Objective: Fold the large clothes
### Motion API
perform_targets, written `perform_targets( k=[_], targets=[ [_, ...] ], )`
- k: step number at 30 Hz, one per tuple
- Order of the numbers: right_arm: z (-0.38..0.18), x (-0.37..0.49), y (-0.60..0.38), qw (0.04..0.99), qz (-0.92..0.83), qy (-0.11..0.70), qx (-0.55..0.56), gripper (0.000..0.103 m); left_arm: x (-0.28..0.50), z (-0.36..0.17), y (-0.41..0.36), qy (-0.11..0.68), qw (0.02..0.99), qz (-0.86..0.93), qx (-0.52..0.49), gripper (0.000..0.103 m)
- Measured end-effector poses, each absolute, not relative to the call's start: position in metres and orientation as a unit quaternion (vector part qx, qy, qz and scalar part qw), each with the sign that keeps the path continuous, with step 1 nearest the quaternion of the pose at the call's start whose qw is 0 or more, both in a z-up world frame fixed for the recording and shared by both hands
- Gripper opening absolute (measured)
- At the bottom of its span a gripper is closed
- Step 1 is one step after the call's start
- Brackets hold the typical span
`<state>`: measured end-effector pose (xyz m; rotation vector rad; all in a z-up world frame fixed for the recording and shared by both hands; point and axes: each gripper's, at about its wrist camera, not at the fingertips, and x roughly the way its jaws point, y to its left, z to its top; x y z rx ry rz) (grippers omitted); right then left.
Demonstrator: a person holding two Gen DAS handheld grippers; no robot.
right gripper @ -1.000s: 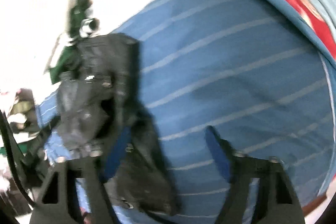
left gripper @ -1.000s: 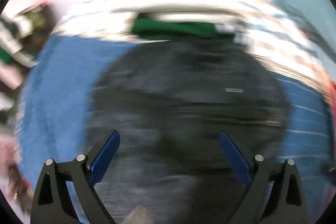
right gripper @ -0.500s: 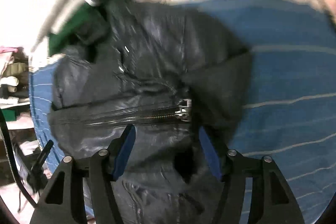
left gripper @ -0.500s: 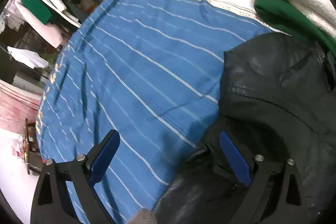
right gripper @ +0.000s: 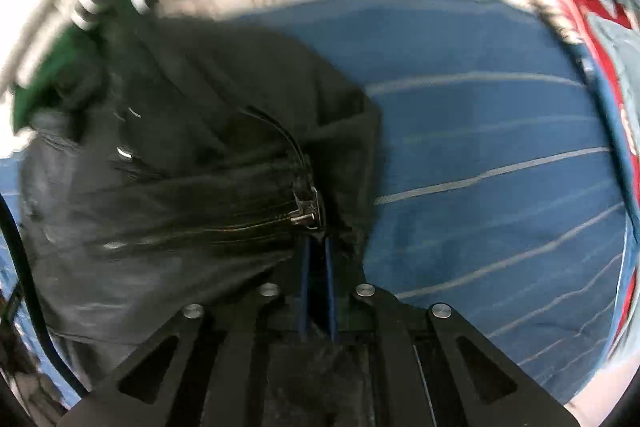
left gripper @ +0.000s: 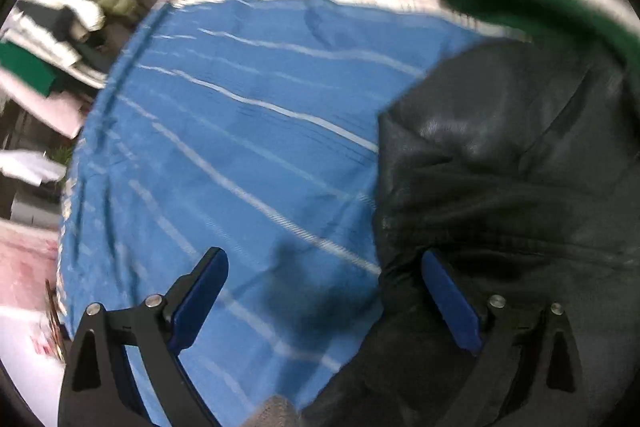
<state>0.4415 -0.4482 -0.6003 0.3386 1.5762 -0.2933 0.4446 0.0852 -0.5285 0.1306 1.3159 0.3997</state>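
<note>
Our right gripper (right gripper: pixel 316 255) has its fingers clenched on the black jacket (right gripper: pixel 192 163) just below the zipper pull (right gripper: pixel 306 207); our left gripper (left gripper: pixel 324 291) hangs spread wide, holding nothing, at the jacket's edge. The jacket lies bunched on the blue striped bed (left gripper: pixel 224 163), so we judge folding barely begun.

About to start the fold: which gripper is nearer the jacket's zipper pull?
Right. The right gripper is shut on the black jacket just below the zipper pull. The left gripper is open at the jacket's edge over the blue sheet; no zipper shows there.
</note>
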Motion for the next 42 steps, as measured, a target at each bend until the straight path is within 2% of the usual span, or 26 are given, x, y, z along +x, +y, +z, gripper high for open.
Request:
perform_targets(
  k=[2, 4, 5, 6, 10, 12, 15, 18, 26, 28, 29, 30, 35, 42],
  targets=[
    [-0.603, 0.447, -0.451, 0.67, -0.131, 0.713, 0.162, 0.008, 0.449, -0.53, 0.09, 0.61, 0.77, 0.175, 0.059, 0.103],
    [-0.587, 0.446, -0.457, 0.666, -0.14, 0.709, 0.186, 0.018, 0.445, -0.522, 0.094, 0.613, 0.77, 0.169, 0.053, 0.103],
    [-0.569, 0.442, -0.461, 0.675, -0.153, 0.697, 0.186, 0.027, 0.441, -0.515, 0.095, 0.61, 0.773, 0.17, 0.048, 0.103],
    [-0.555, 0.438, -0.462, 0.688, -0.153, 0.684, 0.19, 0.031, 0.435, -0.505, 0.096, 0.602, 0.778, 0.173, 0.042, 0.103],
    [-0.527, 0.425, -0.448, 0.717, -0.082, 0.656, 0.221, 0.031, 0.411, -0.479, 0.084, 0.583, 0.791, 0.18, 0.041, 0.103],
    [-0.538, 0.429, -0.433, 0.712, -0.046, 0.666, 0.217, 0.031, 0.406, -0.485, 0.073, 0.587, 0.788, 0.176, 0.056, 0.103],
    [-0.578, 0.439, -0.417, 0.686, -0.039, 0.701, 0.189, 0.031, 0.406, -0.522, 0.063, 0.601, 0.769, 0.187, 0.111, 0.103],
    [-0.612, 0.448, -0.408, 0.668, -0.039, 0.726, 0.156, 0.029, 0.41, -0.533, 0.057, 0.585, 0.78, 0.189, 0.114, 0.103],
    [-0.627, 0.472, -0.387, 0.647, -0.043, 0.75, 0.133, 0.03, 0.412, -0.53, 0.056, 0.576, 0.777, 0.236, 0.091, 0.103],
    [-0.629, 0.476, -0.391, 0.644, -0.019, 0.751, 0.146, 0.039, 0.408, -0.521, 0.045, 0.572, 0.769, 0.259, 0.119, 0.103],
    [-0.623, 0.474, -0.397, 0.646, 0.011, 0.743, 0.171, 0.051, 0.404, -0.514, 0.038, 0.565, 0.765, 0.276, 0.136, 0.103],
    [-0.613, 0.464, -0.402, 0.65, 0.03, 0.735, 0.189, 0.059, 0.399, -0.506, 0.031, 0.558, 0.762, 0.293, 0.151, 0.103],
    [-0.564, 0.431, -0.432, 0.687, 0.062, 0.705, 0.164, 0.078, 0.344, -0.471, -0.028, 0.544, 0.721, 0.374, 0.212, 0.103],
    [-0.547, 0.367, -0.51, 0.693, 0.039, 0.712, 0.106, 0.079, 0.247, -0.473, -0.168, 0.592, 0.692, 0.328, 0.251, 0.103]
  ],
)
